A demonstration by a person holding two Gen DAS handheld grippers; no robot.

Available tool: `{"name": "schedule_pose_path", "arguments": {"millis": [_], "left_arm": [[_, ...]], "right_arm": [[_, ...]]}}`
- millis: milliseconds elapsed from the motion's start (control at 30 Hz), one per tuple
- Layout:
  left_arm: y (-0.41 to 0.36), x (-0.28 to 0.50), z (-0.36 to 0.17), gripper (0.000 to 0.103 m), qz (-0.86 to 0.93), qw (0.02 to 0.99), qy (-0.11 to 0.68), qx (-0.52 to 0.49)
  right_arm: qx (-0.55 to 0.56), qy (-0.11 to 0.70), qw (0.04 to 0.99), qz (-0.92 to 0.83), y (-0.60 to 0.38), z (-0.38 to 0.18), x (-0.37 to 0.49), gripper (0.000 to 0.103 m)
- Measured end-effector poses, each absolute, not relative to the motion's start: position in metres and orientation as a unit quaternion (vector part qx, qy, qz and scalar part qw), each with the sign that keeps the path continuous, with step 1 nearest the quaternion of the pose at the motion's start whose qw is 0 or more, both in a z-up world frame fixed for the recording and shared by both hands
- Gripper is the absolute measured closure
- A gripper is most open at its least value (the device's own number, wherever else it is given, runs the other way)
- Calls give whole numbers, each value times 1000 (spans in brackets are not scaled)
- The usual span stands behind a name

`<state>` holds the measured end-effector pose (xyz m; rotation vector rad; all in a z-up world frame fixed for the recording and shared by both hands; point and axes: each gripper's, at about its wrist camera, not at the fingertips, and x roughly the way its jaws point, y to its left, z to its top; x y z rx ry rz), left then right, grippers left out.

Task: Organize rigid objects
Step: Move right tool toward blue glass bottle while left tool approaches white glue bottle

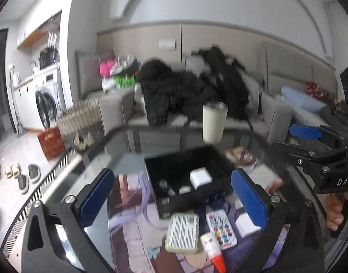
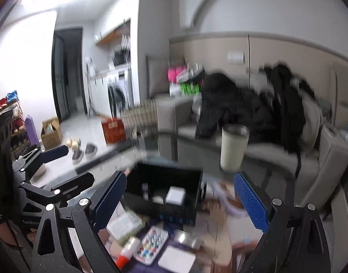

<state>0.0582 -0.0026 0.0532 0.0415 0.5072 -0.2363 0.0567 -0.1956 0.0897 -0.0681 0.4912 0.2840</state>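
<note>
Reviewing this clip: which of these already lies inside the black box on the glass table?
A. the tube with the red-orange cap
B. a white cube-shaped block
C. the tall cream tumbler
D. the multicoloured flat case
B: the white cube-shaped block sits inside the black box, while the red-capped tube and multicoloured case lie in front of it and the cream tumbler stands behind.

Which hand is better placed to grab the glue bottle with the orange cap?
Probably left. The glue bottle lies between the left gripper's open jaws, near them; in the right view it sits off-centre by one jaw.
</note>
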Motion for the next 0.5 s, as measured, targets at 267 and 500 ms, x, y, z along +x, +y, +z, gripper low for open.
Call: {"name": "schedule_pose_path", "arguments": {"millis": [267, 500], "left_arm": [[-7, 85, 13, 1, -122, 922, 366, 16], [-26, 80, -15, 2, -142, 894, 424, 41]], "right_arm": [[-54, 360, 919, 148, -190, 44, 88, 6], [-71, 417, 893, 154, -184, 12, 95, 11]]}}
